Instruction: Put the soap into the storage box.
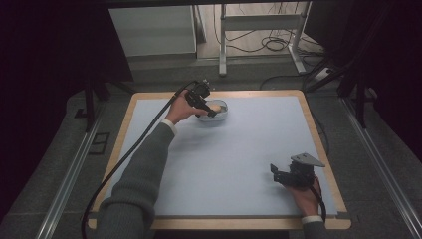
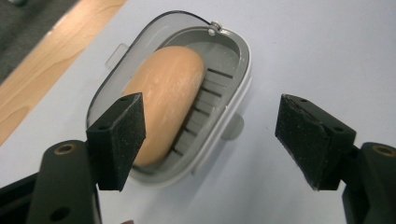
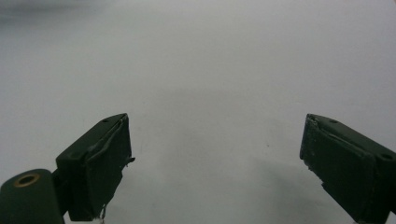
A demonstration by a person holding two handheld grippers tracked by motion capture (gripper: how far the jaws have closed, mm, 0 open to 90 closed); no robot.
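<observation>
Your left gripper (image 2: 210,140) has its jaws spread wide and holds nothing. One pad (image 2: 122,135) hangs over the near end of the soap bar (image 2: 166,100); the other pad stands clear to the side, over bare mat beyond the dish rim. The tan soap bar lies lengthwise in a grey soap dish (image 2: 233,70) with a slotted floor, and a clear lid is hinged open behind it. In the high view, that dish (image 1: 220,110) sits near the far edge of the pale blue mat (image 1: 234,154), left of centre, with your left hand (image 1: 180,110) just beside it.

Your right gripper (image 3: 215,163) is likewise wide open and empty, its jaws over bare mat. In the high view it (image 1: 278,174) rests near the right front corner, well apart from the dish. The mat covers a wooden-edged table (image 1: 318,134).
</observation>
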